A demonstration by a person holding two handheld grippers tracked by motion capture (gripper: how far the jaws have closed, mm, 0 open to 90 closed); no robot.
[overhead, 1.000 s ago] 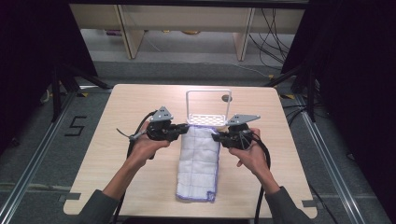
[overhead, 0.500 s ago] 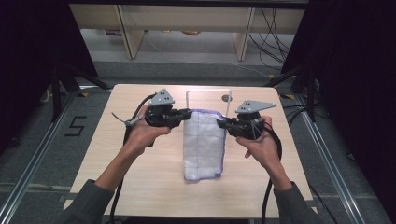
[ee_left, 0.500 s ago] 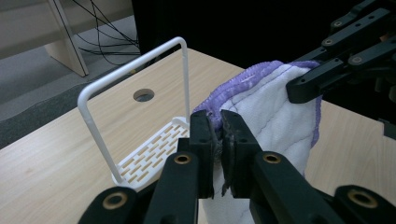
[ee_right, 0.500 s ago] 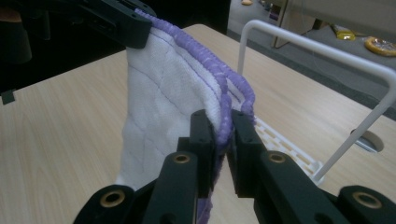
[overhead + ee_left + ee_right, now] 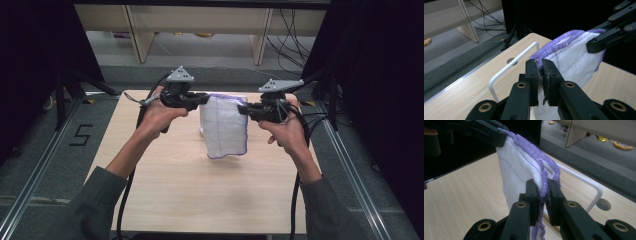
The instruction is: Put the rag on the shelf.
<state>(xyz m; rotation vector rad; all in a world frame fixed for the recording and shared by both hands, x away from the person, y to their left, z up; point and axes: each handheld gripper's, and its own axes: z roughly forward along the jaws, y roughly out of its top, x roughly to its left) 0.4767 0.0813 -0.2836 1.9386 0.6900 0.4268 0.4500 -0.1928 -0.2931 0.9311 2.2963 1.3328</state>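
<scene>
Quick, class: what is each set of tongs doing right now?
Left tongs: shut on the white quilted cloth with purple edging.
Right tongs: shut on the same cloth's other top corner.

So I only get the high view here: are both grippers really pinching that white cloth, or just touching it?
Observer: Pinching. In the left gripper view, the left gripper has its fingers shut on the cloth's purple hem.
Operator: And the other one?
Observer: The right gripper is shut on the stacked purple edges of the folded cloth, so it grips more than one layer.
Operator: What's that pale thing behind the cloth?
Observer: A white wire rack, a bent bar standing on the table, with a round hole in the tabletop beside it.
</scene>
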